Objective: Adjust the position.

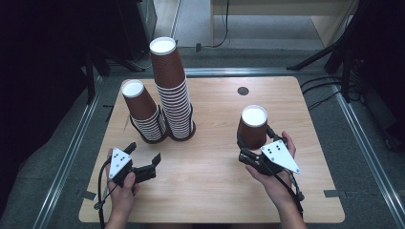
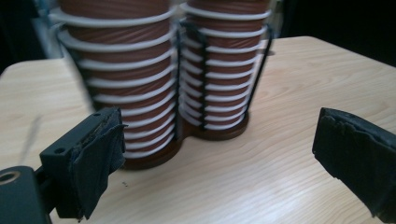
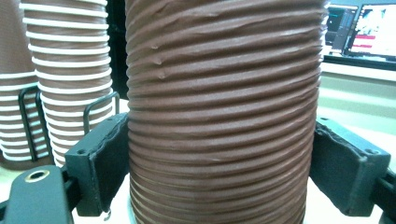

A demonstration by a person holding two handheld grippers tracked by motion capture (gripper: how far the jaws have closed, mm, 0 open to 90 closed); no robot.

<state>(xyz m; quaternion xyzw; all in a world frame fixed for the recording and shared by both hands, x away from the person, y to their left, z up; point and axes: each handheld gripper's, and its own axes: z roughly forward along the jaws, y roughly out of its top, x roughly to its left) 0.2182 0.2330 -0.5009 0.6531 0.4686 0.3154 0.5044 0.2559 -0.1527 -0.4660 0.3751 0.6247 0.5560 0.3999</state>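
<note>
high view is showing the right gripper (image 1: 251, 143) clamping a single brown cup (image 1: 252, 127), the left gripper (image 1: 142, 156) waiting apart near the stacked cups (image 1: 162, 102), likely needing careful stacking next.

Two stacks of brown paper cups, the taller stack (image 1: 173, 90) and the shorter stack (image 1: 144, 113), stood touching in a black wire holder (image 1: 162, 133) at the table's (image 1: 210, 191) left rear, blocking passage there. A single cup (image 1: 252, 126) occupied the right gripper (image 1: 250, 151), its jaws pressed against the cup's sides. Bare wood lay open between the left gripper (image 1: 143, 155) and the stacks, across the middle and along the near edge.
</note>
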